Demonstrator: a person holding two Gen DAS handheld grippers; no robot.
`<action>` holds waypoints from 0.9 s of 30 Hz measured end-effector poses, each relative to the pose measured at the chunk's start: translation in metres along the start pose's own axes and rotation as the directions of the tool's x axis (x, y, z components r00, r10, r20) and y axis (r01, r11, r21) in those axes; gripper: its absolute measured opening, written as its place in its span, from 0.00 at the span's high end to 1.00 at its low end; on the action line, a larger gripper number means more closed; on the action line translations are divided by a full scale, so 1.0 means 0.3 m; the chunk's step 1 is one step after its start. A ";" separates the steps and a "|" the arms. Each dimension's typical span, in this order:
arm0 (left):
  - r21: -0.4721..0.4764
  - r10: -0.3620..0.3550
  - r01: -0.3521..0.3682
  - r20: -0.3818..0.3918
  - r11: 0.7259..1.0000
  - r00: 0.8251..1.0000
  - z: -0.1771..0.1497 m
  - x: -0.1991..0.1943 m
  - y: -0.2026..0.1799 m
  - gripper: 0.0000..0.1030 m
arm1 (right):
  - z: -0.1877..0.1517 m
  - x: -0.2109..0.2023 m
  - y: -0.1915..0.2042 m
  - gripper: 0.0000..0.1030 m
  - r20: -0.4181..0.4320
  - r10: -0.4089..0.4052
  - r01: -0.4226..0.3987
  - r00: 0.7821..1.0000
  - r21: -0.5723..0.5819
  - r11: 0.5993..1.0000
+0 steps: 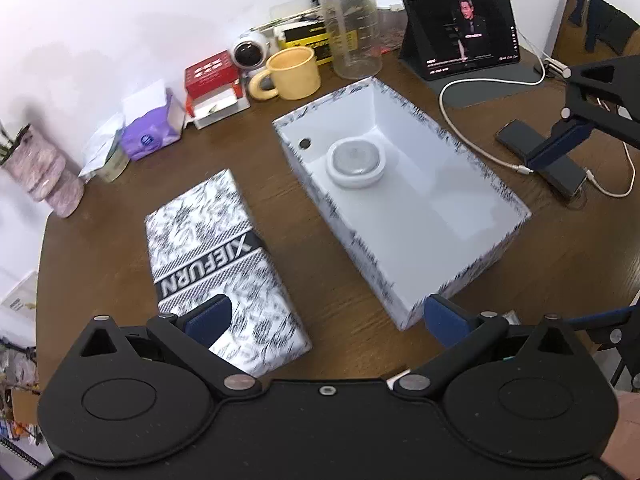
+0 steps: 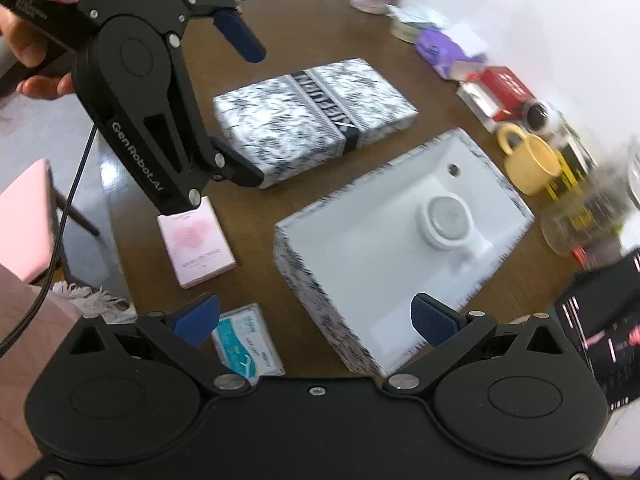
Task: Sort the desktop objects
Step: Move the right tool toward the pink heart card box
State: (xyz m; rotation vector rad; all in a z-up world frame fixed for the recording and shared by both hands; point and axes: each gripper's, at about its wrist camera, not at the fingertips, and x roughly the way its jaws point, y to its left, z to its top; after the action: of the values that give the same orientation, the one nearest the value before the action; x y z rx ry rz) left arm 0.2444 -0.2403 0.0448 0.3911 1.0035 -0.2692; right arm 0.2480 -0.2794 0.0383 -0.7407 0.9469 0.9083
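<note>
A patterned box [image 1: 472, 240] lies open on the brown table, its inside white, with a round white tin [image 1: 356, 162] near its far end. Left of it rests the matching lid [image 1: 224, 268] marked XIEFURN. My left gripper [image 1: 328, 320] hangs open over the gap between lid and box, holding nothing. In the right wrist view my right gripper [image 2: 316, 320] is open above the box's [image 2: 384, 264] near corner. A teal-and-white packet [image 2: 248, 340] sits by its left finger and a pink card box [image 2: 198, 244] beyond. The left gripper [image 2: 248, 108] hovers open beside the lid [image 2: 316, 116].
Along the wall stand a yellow mug [image 1: 294, 74], a clear jug [image 1: 352, 24], a red box [image 1: 210, 74], a purple tissue pack [image 1: 150, 132] and a pink vase [image 1: 48, 176]. A tablet [image 1: 464, 28] and a cabled phone [image 1: 540, 156] lie at the right. A pink chair [image 2: 24, 220] stands off the table edge.
</note>
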 end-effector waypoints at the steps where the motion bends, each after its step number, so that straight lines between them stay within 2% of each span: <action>1: -0.003 0.002 -0.002 -0.004 1.000 1.000 -0.014 -0.004 0.005 0.00 | 0.007 0.005 0.012 0.00 0.001 0.007 -0.007 1.000 -0.012 1.000; 13: -0.045 0.008 -0.011 -0.058 0.999 0.998 -0.183 -0.054 0.078 0.00 | 0.090 0.064 0.180 0.00 0.011 0.062 -0.060 0.998 -0.124 0.990; 19: -0.040 -0.020 0.016 -0.088 0.999 0.996 -0.272 -0.077 0.113 0.00 | 0.126 0.101 0.263 0.00 -0.012 0.077 -0.078 0.997 -0.133 0.988; 27: -0.023 -0.033 0.032 -0.085 0.999 0.996 -0.359 -0.119 0.153 0.00 | 0.156 0.140 0.344 0.00 -0.030 0.083 -0.086 0.996 -0.109 0.990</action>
State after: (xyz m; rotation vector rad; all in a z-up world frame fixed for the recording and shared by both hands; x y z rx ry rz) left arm 0.1623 -0.1507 0.0328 0.3696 1.0963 -0.2729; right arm 0.1846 -0.1820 0.0052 -0.8122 0.9627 1.0340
